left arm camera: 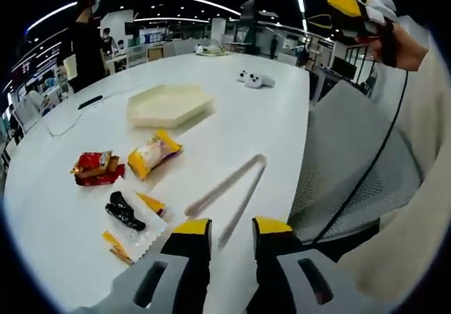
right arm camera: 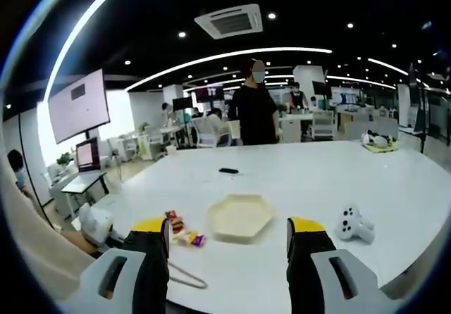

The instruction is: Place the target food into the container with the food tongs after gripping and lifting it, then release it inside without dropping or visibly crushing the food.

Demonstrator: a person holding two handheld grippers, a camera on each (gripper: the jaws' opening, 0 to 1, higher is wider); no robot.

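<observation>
A pair of pale food tongs (left arm camera: pixel 229 194) lies flat on the white table (left arm camera: pixel 232 131), just ahead of my open left gripper (left arm camera: pixel 232 228), which holds nothing. To their left lie a yellow snack packet (left arm camera: pixel 153 152), a red snack packet (left arm camera: pixel 97 167) and a dark snack on a clear wrapper (left arm camera: pixel 125 212). A cream hexagonal tray (left arm camera: pixel 169 105) sits farther off. A hand holds my right gripper (left arm camera: pixel 345 5) high at the upper right. In the right gripper view that gripper (right arm camera: pixel 229 233) is open above the table, with the tray (right arm camera: pixel 239 217), the snacks (right arm camera: pixel 180 231) and the tongs' end (right arm camera: pixel 184 277) between its jaws.
White controllers (left arm camera: pixel 255 79) (right arm camera: pixel 352 224) rest beyond the tray. A grey mesh chair (left arm camera: pixel 352 159) stands at the table's right edge. A person in black (right arm camera: pixel 255 110) stands at the far side, near a black phone (right arm camera: pixel 227 170). A dark cable (left arm camera: pixel 380 152) hangs from the right gripper.
</observation>
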